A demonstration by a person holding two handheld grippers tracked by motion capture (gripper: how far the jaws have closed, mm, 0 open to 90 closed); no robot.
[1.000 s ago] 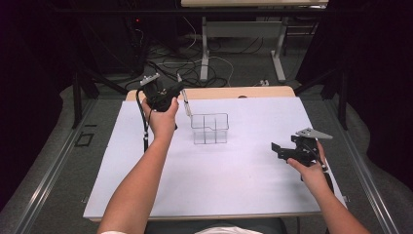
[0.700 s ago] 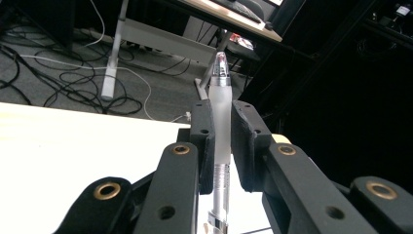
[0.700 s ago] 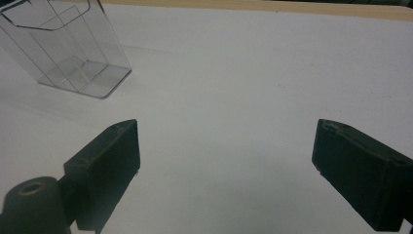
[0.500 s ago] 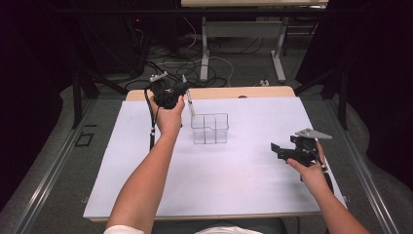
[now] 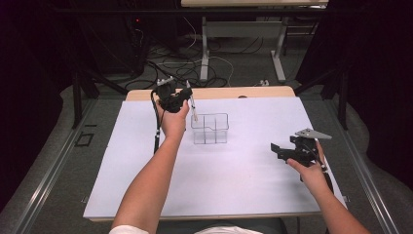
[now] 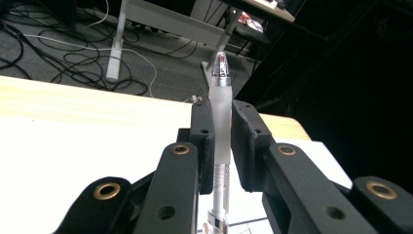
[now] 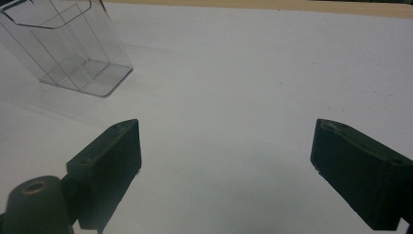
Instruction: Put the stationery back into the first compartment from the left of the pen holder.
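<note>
Both the left gripper (image 5: 181, 95) and the right gripper (image 5: 285, 150) are matte black, with thick rectangular pads. Behind the pads, brass-ringed screw holes stud the linkage arms. A grey three-cornered plate tops the right one; bare forearms, white sleeve edge.

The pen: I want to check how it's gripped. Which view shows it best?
The left gripper view: the pen stands close up, clamped between the jaws. The high view shows it small and tilted beside the clear organizer.

Frosted plastic pen (image 6: 222, 127), clear glossy plastic organizer (image 5: 210, 128)
</note>
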